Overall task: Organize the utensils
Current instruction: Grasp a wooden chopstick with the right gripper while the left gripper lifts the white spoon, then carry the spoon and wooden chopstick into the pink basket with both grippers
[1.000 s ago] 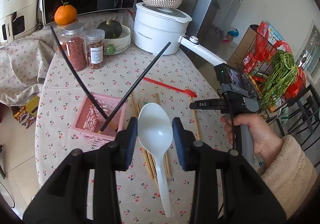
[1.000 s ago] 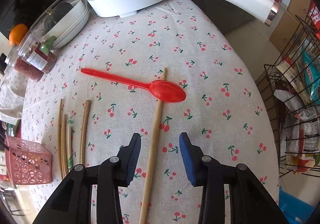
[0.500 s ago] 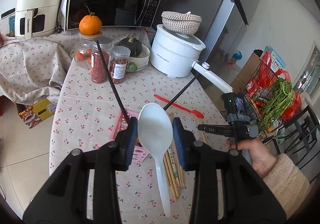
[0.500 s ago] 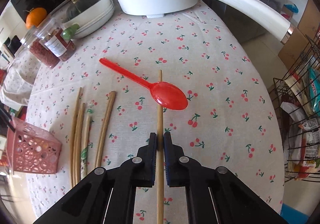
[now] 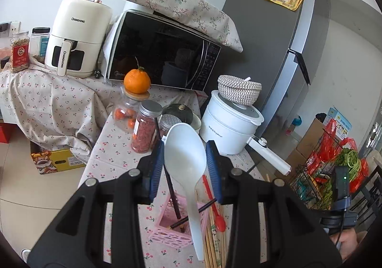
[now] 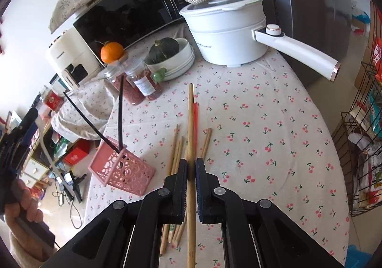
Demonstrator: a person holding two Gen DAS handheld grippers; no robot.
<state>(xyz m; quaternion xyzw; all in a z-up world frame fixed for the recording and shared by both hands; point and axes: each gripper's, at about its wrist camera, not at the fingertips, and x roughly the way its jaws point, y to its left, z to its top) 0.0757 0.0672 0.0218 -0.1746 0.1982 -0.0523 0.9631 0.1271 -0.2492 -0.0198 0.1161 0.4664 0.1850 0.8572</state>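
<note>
A white spoon (image 5: 185, 160) is clamped by its bowl between the left fingers (image 5: 157, 163), above the pink basket (image 5: 177, 232); a chopstick (image 6: 190, 139) is pinched by the right fingers (image 6: 182, 182) over the tabletop (image 6: 262, 129). The light basket may be tipped by a spoon lowered off-centre.

White pot (image 6: 229, 36), microwave (image 5: 164, 53), orange (image 5: 137, 81) behind.

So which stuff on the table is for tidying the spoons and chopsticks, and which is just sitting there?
For the job:
white spoon
wooden chopstick
loose chopsticks
red spoon
black chopsticks
pink basket

Just sitting there:
white pot
squash
orange
spice jars
microwave
</note>
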